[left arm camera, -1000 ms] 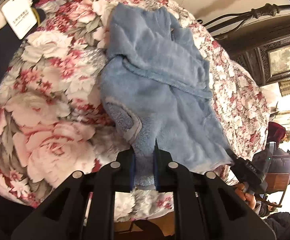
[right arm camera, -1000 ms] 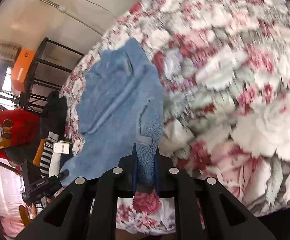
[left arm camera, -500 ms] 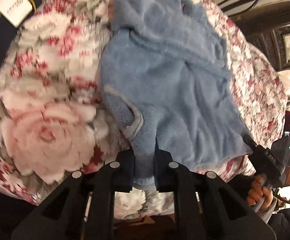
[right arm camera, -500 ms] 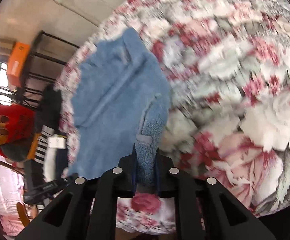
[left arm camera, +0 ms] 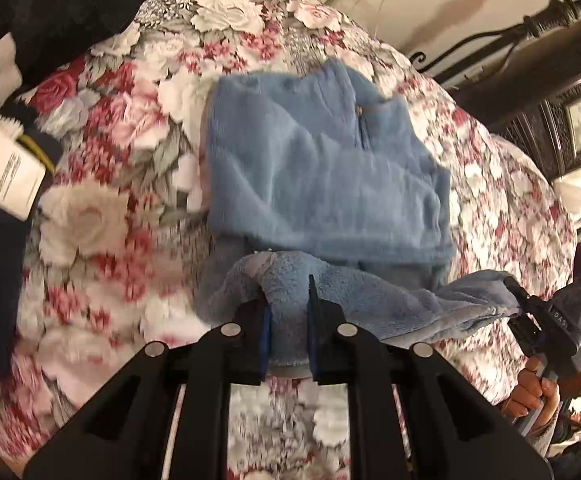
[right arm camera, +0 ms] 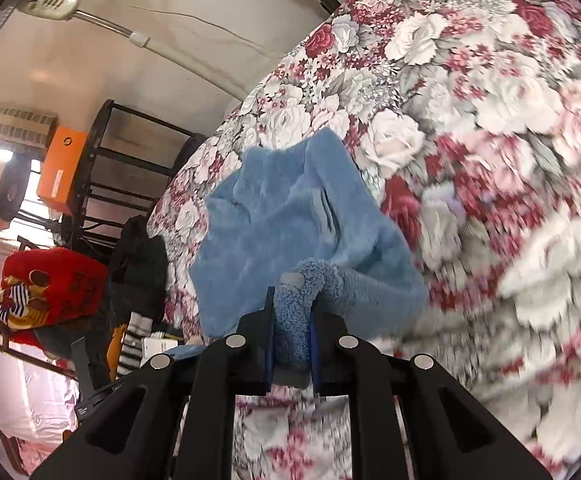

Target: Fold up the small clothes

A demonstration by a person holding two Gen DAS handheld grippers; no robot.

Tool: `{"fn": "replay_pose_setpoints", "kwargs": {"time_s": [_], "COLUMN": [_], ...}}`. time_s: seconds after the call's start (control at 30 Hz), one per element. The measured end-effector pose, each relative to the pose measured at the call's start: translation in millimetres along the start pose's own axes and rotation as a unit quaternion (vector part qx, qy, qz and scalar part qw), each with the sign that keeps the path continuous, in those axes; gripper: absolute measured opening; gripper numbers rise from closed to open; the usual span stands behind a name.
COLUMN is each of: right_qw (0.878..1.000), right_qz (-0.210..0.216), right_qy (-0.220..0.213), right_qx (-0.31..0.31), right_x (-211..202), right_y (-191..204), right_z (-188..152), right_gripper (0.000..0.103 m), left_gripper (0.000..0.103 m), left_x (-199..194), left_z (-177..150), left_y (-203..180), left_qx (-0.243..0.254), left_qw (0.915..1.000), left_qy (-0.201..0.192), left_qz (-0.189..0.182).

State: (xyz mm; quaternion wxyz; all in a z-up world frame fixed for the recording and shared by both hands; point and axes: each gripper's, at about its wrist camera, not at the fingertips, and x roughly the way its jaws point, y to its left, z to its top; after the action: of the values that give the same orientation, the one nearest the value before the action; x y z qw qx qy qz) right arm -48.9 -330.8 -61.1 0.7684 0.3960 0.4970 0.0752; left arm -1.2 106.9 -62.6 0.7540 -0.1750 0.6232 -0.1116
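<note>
On the floral bedspread lay the blue fleece garment; my left gripper and right gripper each pinched its raised hem.

A floral bedspread in red, pink and white roses is spread over the whole surface. A plain cream wall is seen behind. A black metal shelf rack is stood against it, with an orange box set beside it. A dark carved wooden frame is seen at one side.
</note>
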Motion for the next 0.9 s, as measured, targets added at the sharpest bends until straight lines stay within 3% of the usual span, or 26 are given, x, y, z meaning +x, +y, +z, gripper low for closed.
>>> {"fn": "replay_pose_setpoints", "kwargs": {"time_s": [0.4, 0.67, 0.8, 0.9], "right_qw": [0.999, 0.999, 0.999, 1.0], "right_qz": [-0.019, -0.019, -0.043, -0.014], "right_qy": [-0.015, -0.03, -0.019, -0.013], "right_qx": [-0.023, -0.003, -0.01, 0.016], "right_x": [71, 125, 153, 151], "right_y": [35, 24, 12, 3], "right_z": [88, 136, 138, 140], "right_gripper": [0.014, 0.014, 0.025, 0.034], "left_gripper": [0.013, 0.013, 0.02, 0.029], "left_x": [21, 62, 85, 76], "left_z": [102, 154, 156, 155], "left_y": [-6, 18, 28, 30], "left_qx": [-0.01, -0.045, -0.053, -0.069], "left_qw": [0.9991, 0.9984, 0.9985, 0.9968], "left_qy": [-0.036, -0.033, -0.015, -0.019], "left_qz": [0.021, 0.0, -0.004, -0.036]}}
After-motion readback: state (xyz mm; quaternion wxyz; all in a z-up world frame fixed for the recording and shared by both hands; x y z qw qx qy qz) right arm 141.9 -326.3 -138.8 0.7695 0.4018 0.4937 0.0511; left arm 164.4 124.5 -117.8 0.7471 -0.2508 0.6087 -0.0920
